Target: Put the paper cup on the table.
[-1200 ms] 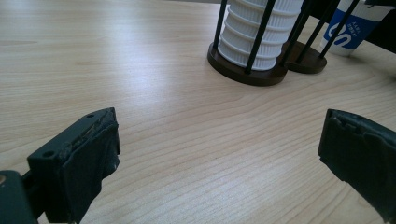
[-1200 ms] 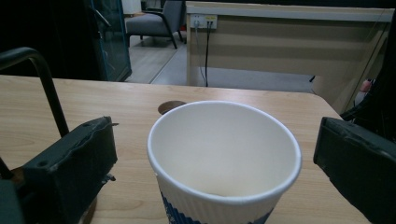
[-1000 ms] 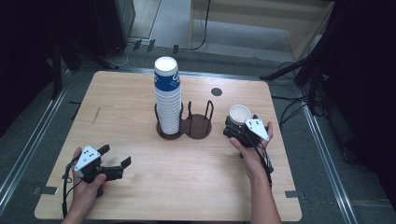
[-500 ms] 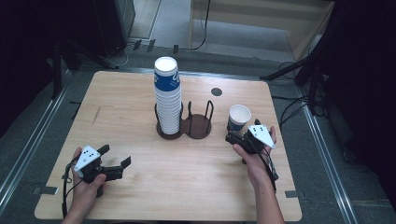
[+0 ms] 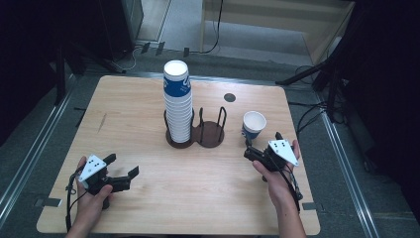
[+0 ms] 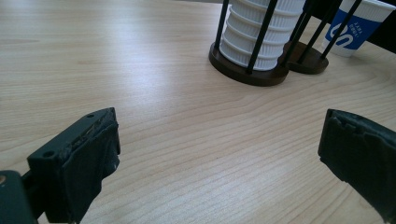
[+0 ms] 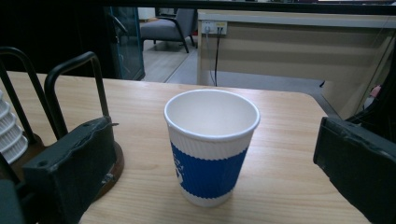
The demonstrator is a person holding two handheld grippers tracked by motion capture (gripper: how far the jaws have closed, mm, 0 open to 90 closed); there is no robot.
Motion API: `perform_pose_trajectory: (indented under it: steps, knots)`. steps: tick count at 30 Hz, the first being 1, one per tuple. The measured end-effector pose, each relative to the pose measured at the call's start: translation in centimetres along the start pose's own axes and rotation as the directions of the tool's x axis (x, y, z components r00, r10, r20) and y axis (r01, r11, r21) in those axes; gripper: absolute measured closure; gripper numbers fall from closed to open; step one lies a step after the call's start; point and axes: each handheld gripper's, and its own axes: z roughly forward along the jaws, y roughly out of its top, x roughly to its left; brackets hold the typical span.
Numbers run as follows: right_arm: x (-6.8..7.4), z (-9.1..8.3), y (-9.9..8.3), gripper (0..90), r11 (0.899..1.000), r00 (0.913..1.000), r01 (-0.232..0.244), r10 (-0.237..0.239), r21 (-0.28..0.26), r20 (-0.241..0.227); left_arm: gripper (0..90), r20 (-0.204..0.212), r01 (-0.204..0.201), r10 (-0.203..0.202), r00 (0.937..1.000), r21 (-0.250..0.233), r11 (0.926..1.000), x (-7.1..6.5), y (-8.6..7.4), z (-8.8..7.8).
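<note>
A tall stack of white and blue paper cups [image 5: 177, 106] stands in the left slot of a dark two-slot holder [image 5: 212, 135]; the right slot is empty. A single blue-banded cup [image 5: 254, 124] stands upright on the table to the holder's right. My right gripper [image 5: 260, 146] is open just in front of that cup, not touching it. In the right gripper view the cup [image 7: 212, 144] stands beyond and between the open jaws of the right gripper [image 7: 217, 154]. My left gripper [image 5: 122, 165] rests open at the front left. In the left gripper view the left gripper [image 6: 219, 154] faces the stack [image 6: 257, 37].
The wooden table [image 5: 129, 114] has a small dark round hole [image 5: 229, 97] at the back right. Dark holder rods [image 7: 74, 88] rise to the left of the cup in the right gripper view. Cables and metal rails lie on the floor around the table.
The right gripper has let go of the single cup and drawn back toward the person; the cup stays upright on the table. The left gripper has not moved.
</note>
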Motion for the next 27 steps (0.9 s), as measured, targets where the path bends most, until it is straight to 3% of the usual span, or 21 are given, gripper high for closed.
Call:
perform_pose_trajectory:
  steps: [27]
  knots:
    - [-3.8,-5.1,-2.0,0.0,0.999,0.9985,-0.035,0.034,0.003,0.042,0.0,-0.003,-0.013,0.013,0.9999,0.000,0.9999,-0.2,0.0,0.0]
